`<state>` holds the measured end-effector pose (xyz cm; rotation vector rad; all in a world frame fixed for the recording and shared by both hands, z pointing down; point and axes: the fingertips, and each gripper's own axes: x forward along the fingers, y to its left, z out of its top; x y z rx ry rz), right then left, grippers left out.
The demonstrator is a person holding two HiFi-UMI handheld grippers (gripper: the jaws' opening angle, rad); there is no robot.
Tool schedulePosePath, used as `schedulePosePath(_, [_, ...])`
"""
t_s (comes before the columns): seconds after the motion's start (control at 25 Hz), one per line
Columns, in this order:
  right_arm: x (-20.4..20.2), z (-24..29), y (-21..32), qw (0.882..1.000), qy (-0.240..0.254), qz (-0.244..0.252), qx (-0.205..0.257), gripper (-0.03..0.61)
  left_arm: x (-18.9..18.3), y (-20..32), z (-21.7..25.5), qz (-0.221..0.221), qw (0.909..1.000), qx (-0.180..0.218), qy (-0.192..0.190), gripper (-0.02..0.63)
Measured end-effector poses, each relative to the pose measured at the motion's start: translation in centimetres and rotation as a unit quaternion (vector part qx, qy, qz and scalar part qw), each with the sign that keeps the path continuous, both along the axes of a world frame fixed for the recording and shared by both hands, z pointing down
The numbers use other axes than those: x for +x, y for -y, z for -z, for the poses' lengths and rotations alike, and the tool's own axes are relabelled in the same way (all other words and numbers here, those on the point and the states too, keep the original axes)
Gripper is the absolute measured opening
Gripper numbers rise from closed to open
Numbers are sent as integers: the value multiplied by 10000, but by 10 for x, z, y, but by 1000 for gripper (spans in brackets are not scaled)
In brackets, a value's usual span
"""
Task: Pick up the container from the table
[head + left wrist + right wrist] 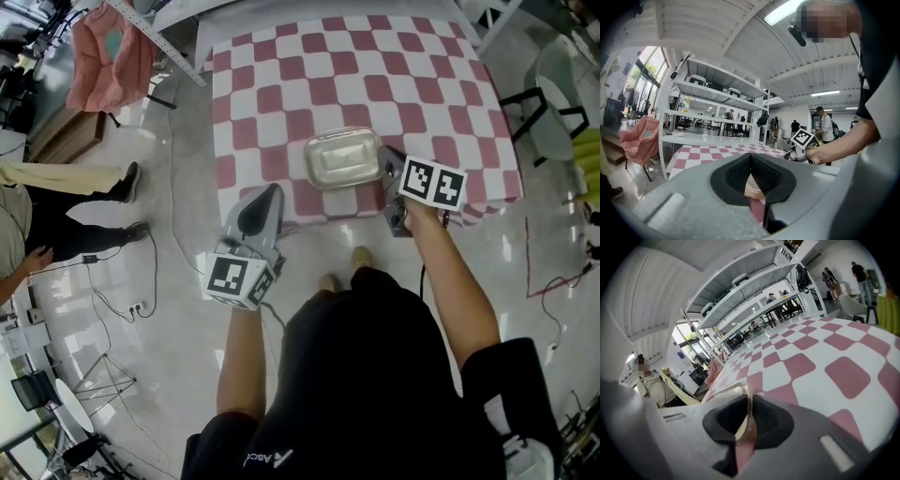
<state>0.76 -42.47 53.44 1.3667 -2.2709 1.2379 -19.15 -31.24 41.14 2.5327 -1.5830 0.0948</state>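
A clear, shallow plastic container rests near the front edge of the red-and-white checkered table. My right gripper is at the container's right end. In the right gripper view the container's thin rim runs between the black pads, which close on it, so the right gripper is shut on that rim. My left gripper hangs in front of the table's front edge, left of the container and apart from it. Its pads meet at the tip with nothing held.
A person stands on the floor at the left, near a pink draped chair. Cables trail across the shiny floor. A chair stands right of the table. White shelving rises beyond the table.
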Motion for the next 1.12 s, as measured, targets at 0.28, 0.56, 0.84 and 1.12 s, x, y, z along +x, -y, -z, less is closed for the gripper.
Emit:
schedulePosePath(0.28, [17,43,-12,9982,413,-185,400,37,6,-8,6,-170,9998,78,-21,11])
schedulePosePath(0.56, [27,88,-30,9935,789,-387,723,37,12,-10,20,-302,9992,216,-114,11])
schedulePosePath(0.84, [23,100,-40,9923,809,-399,844,37,17,-7,27,-374,9988,224,-222,11])
schedulePosePath(1.12, [21,102,-44,9921,809,-422,859,37,18,-6,27,-407,9985,237,-277,11])
